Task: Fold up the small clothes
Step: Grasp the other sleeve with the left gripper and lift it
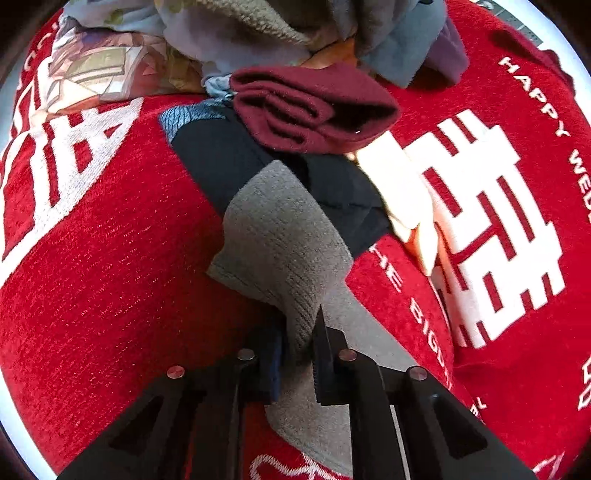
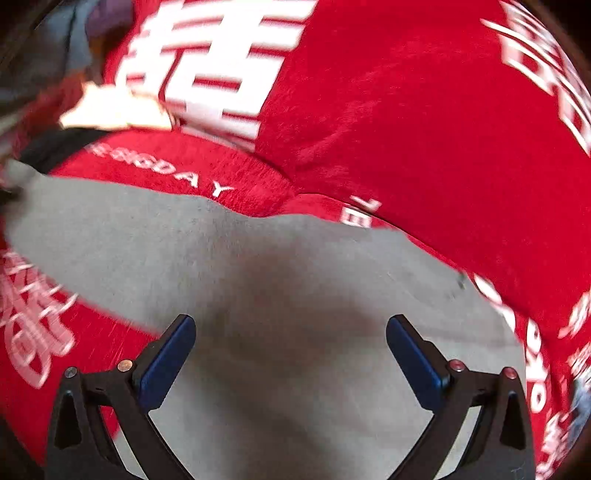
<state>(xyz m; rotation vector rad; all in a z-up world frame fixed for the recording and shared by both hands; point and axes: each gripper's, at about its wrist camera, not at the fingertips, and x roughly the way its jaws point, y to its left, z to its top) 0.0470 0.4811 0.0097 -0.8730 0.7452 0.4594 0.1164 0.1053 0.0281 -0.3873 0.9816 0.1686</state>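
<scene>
A grey sock (image 1: 280,236) lies on the red cloth (image 1: 110,266). My left gripper (image 1: 297,350) is shut on the grey sock's ribbed cuff, which is pinched between the two fingers. The same grey sock (image 2: 258,280) stretches flat across the right wrist view. My right gripper (image 2: 291,343) is open, its blue pads (image 2: 166,362) spread wide just above the sock's middle, holding nothing. That view is blurred.
A folded maroon garment (image 1: 314,107) lies on a black one (image 1: 221,155) just beyond the sock. A pile of mixed clothes (image 1: 240,29) sits at the far edge. A pale cream piece (image 1: 402,199) lies to the right. The red cloth (image 2: 424,129) has white lettering.
</scene>
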